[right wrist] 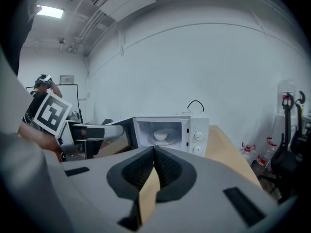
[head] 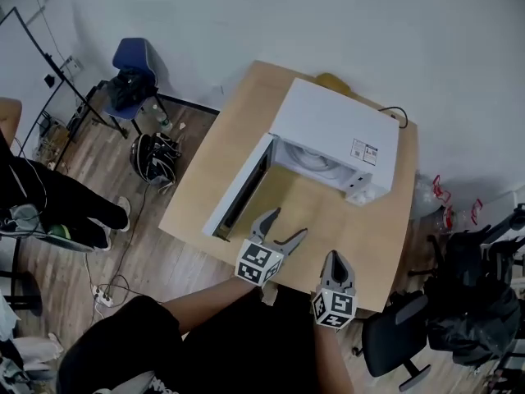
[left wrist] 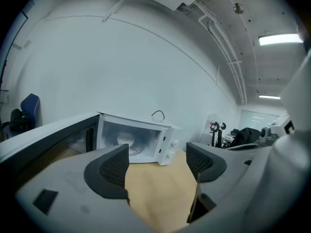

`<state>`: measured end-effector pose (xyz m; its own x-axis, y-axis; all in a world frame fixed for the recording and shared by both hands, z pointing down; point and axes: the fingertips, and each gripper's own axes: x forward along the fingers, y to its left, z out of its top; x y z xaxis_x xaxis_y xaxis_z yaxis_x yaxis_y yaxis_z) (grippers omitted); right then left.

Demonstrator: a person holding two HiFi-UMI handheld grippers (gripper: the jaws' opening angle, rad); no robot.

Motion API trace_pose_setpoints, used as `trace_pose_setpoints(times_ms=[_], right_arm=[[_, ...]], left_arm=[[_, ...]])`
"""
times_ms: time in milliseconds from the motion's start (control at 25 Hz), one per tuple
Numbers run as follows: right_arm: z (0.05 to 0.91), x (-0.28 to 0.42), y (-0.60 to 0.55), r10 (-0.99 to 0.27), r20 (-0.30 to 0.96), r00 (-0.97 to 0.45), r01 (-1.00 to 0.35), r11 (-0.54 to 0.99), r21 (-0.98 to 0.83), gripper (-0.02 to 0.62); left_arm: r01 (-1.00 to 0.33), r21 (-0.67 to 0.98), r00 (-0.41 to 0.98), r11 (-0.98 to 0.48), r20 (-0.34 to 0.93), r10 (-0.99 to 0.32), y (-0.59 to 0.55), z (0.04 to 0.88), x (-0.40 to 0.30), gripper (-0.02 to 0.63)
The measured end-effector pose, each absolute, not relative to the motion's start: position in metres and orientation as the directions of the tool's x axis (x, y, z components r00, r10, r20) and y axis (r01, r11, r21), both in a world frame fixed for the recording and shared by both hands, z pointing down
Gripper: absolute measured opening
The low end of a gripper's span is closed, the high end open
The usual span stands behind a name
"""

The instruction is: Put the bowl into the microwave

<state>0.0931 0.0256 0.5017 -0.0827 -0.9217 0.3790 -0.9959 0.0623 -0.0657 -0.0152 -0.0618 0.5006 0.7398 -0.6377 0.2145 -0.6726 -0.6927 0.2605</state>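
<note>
A white microwave [head: 336,130] stands on the wooden table [head: 238,130] with its door [head: 238,191] swung wide open to the left. A white bowl [right wrist: 161,135] sits inside on the turntable, seen also in the left gripper view as the bowl [left wrist: 125,140]. My left gripper [head: 289,222] hangs over the table's near edge in front of the door, open, with nothing between its jaws [left wrist: 158,161]. My right gripper [head: 336,258] is to its right, shut and empty [right wrist: 154,154], aimed at the microwave's opening.
A blue chair [head: 131,60] and a dark backpack [head: 154,156] stand on the floor left of the table. A seated person [head: 49,199] is at far left. A black office chair [head: 394,335] and bags [head: 472,302] crowd the right side.
</note>
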Motion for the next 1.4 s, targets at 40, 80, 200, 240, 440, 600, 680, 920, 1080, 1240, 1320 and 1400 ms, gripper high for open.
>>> trace_pose_setpoints(times_ms=[40, 80, 200, 240, 440, 600, 680, 920, 1080, 1240, 1320, 1400], right_arm=[[0.498, 0.091, 0.035, -0.922, 0.378, -0.086, -0.995, 0.063, -0.072, 0.06], [0.493, 0.089, 0.045, -0.922, 0.375, -0.092, -0.995, 0.068, -0.078, 0.06], [0.48, 0.085, 0.07, -0.927, 0.356, -0.114, -0.992, 0.087, -0.092, 0.06], [0.476, 0.086, 0.075, -0.93, 0.347, -0.12, -0.991, 0.092, -0.096, 0.06], [0.449, 0.087, 0.104, -0.943, 0.296, -0.154, -0.986, 0.125, -0.114, 0.06], [0.423, 0.08, 0.137, -0.95, 0.242, -0.195, -0.98, 0.182, -0.077, 0.06], [0.417, 0.074, 0.157, -0.95, 0.223, -0.218, -0.976, 0.211, -0.057, 0.06], [0.419, 0.068, 0.209, -0.944, 0.224, -0.242, -0.97, 0.239, -0.037, 0.06], [0.422, 0.064, 0.244, -0.937, 0.233, -0.259, -0.966, 0.257, -0.042, 0.06], [0.428, 0.056, 0.271, -0.936, 0.234, -0.265, -0.964, 0.261, -0.047, 0.06], [0.43, 0.052, 0.28, -0.934, 0.235, -0.27, -0.963, 0.265, -0.053, 0.06], [0.427, 0.047, 0.287, -0.934, 0.231, -0.272, -0.962, 0.267, -0.052, 0.06]], left_arm=[[-0.655, 0.249, 0.756, -0.714, 0.195, -0.625, -0.046, 0.492, -0.015, 0.367], [-0.635, 0.233, 0.773, -0.737, 0.178, -0.609, -0.028, 0.484, -0.015, 0.367], [-0.595, 0.238, 0.803, -0.767, 0.15, -0.577, 0.017, 0.465, -0.015, 0.365], [-0.596, 0.249, 0.802, -0.764, 0.146, -0.579, 0.028, 0.46, -0.016, 0.361], [-0.632, 0.227, 0.771, -0.741, 0.093, -0.63, 0.07, 0.428, -0.026, 0.091], [-0.652, 0.234, 0.754, -0.721, 0.093, -0.651, 0.109, 0.409, -0.023, 0.02], [-0.67, 0.218, 0.739, -0.71, 0.102, -0.666, 0.131, 0.404, -0.021, 0.018], [-0.716, 0.15, 0.698, -0.682, 0.121, -0.706, 0.193, 0.406, -0.017, 0.018], [-0.755, 0.132, 0.656, -0.643, 0.154, -0.739, 0.232, 0.414, -0.029, 0.018], [-0.792, 0.107, 0.61, -0.601, 0.166, -0.775, 0.258, 0.421, -0.043, 0.019], [-0.8, 0.113, 0.6, -0.589, 0.173, -0.781, 0.268, 0.423, -0.048, 0.018], [-0.802, 0.123, 0.597, -0.584, 0.174, -0.783, 0.274, 0.421, -0.051, 0.019]])
